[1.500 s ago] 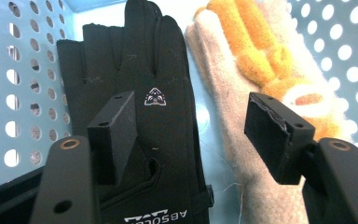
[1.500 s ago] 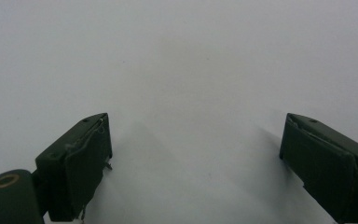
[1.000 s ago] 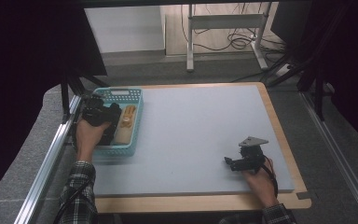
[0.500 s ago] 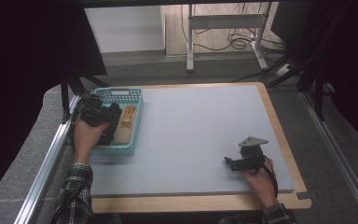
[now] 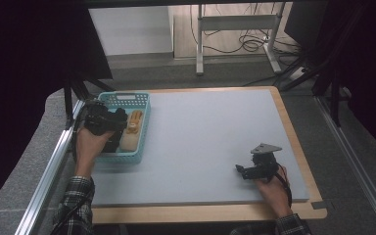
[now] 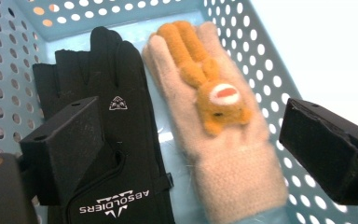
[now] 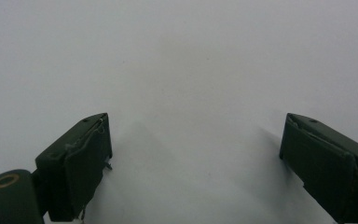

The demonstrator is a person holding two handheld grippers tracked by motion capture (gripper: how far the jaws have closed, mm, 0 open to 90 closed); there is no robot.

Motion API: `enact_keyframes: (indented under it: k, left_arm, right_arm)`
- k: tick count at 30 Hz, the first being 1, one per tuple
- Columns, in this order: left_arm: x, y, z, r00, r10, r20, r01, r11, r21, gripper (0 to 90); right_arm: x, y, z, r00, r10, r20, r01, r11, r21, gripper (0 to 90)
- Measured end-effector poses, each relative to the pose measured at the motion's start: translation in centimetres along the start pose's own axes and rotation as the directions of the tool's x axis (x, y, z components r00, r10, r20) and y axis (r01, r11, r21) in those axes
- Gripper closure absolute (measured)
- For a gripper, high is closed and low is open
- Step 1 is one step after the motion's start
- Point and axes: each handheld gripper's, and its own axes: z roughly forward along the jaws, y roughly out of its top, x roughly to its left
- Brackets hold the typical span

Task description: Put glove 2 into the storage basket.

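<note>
Gloves are lying side by side in the turquoise basket (image 5: 142, 125) near the bench's (image 5: 210, 142) far left corner. In the high view the left gripper (image 5: 108, 122) is hovering over the basket's left half, the hand (image 5: 89, 144) gripping it from behind with the forearm coming in along the left edge. The right gripper (image 5: 254, 169) is resting low near the near right corner, well apart from the basket, its grey plate on top and the right hand (image 5: 274, 188) behind it.

In the left gripper view the jaws are standing wide apart above the basket floor. The black glove (image 6: 121, 140) is lying under the left jaw, and the cream fleece glove (image 6: 219, 149) with its orange animal patch (image 6: 205, 93) is sitting between the jaws, touching the black one along its side. The risk, as I judge it, is that closing from here would pinch both gloves at once, since the left jaw is overlapping the black glove. The right jaw is also sitting close to the perforated basket wall, so a descent could snag it or drag the light basket along. Soft fleece could also slip from a shallow pinch.

In the right gripper view the jaws are spread wide with nothing between them, pointing at bare grey bench surface.
</note>
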Motion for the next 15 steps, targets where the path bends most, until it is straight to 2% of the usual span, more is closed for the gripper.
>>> enact_keyframes:
  k: [15]
  left_arm:
    - [-1.3,-0.5,-1.2,0.9985,0.047,0.028,-0.046,0.9986,-0.026,3.8]
  right_arm:
    - [0.0,0.0,0.0,1.0,0.0,0.0,0.0,1.0,0.0,8.8]
